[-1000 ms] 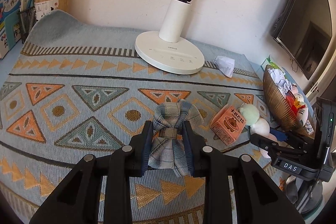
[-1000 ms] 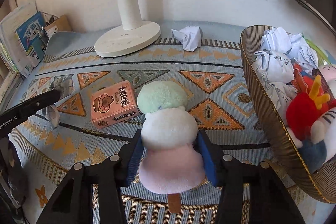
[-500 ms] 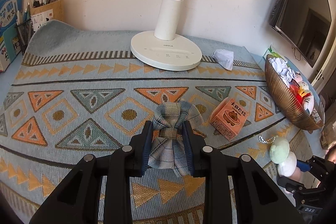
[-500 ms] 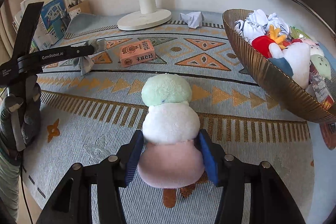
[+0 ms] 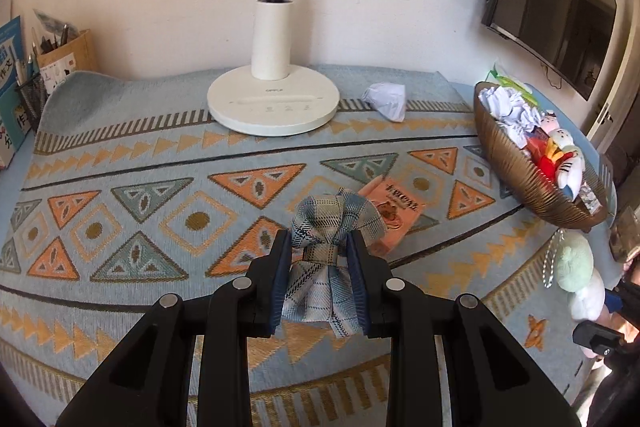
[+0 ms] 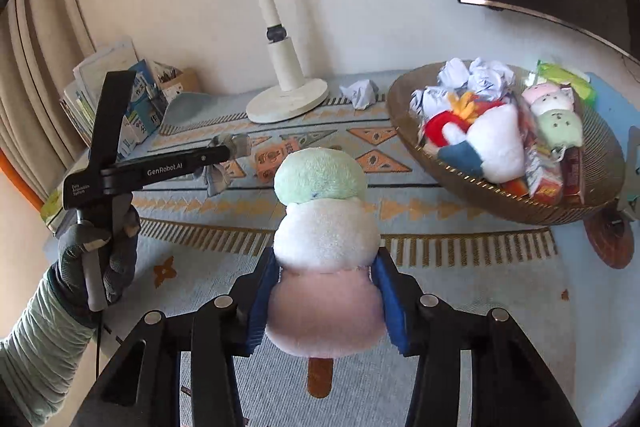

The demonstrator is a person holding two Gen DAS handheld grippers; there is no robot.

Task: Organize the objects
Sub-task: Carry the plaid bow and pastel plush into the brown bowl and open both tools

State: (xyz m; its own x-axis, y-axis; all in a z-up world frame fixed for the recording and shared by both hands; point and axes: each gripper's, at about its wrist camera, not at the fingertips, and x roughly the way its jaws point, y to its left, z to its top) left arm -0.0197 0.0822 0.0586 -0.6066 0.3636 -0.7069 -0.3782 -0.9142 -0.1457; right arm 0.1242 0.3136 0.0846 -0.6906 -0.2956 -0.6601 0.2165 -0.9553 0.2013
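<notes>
A blue plaid fabric bow [image 5: 334, 259] is clamped in the left gripper [image 5: 320, 281], left of the ribbed bronze bowl [image 6: 472, 183]. A three-ball plush dango skewer [image 6: 326, 247] is pinched by the right gripper's [image 6: 326, 307] closing jaws, in front of that bowl.

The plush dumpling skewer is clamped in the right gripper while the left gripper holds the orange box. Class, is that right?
Not quite. In the left wrist view the left gripper holds the plaid cloth bow; the orange box lies on the mat. The plush skewer is in the right gripper.
</notes>
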